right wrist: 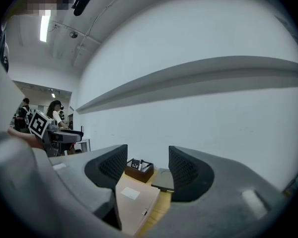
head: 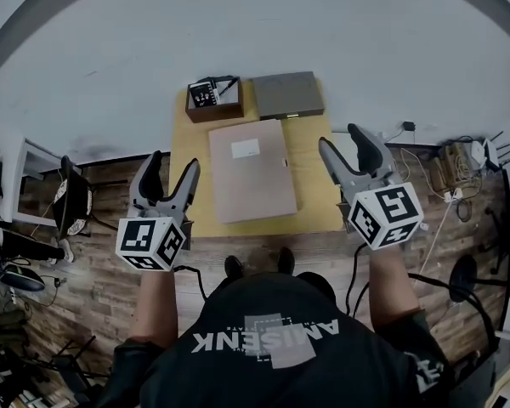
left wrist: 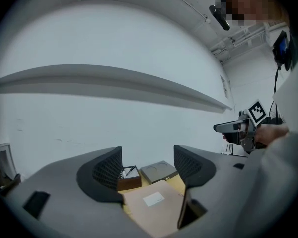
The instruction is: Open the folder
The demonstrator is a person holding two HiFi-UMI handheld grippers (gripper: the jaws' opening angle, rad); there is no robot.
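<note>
1. A small yellow-topped table (head: pixel 185 172) stands against a white wall (head: pixel 238 32), and a person in a dark shirt stands at its near edge with a gripper in each hand.
2. The folder (head: pixel 251 170) lies flat in the middle of the table. It is tan, with a white label on its cover, and its cover is down, so it is closed. A small fastener sits on its right-hand edge.
3. Behind the folder at the back left is a brown open-topped box (head: pixel 214 102). It holds a black-and-white printed item and what look like a pen or two leaning across it; I can't make out more than that.
4. Just beside that box, at the back right, is a flat grey case (head: pixel 287 94). Its lid is shut, so I cannot tell what is in it. Its front edge sits close to the folder's far edge.
5. The left gripper (head: pixel 175 161) is held in the air off the table's left side, pointing roughly level toward the wall. Its jaws stand wide apart with nothing between them, and it is clear of the folder.
6. The right gripper (head: pixel 340 138) is held the same way off the table's right side. Its jaws are also spread with nothing between the pads, and it is not touching the folder.
7. The folder lies between the two grippers, lower than both.
8. A wooden plank floor (head: pixel 110 279) surrounds the table, with cables and gear scattered at both sides.
</note>
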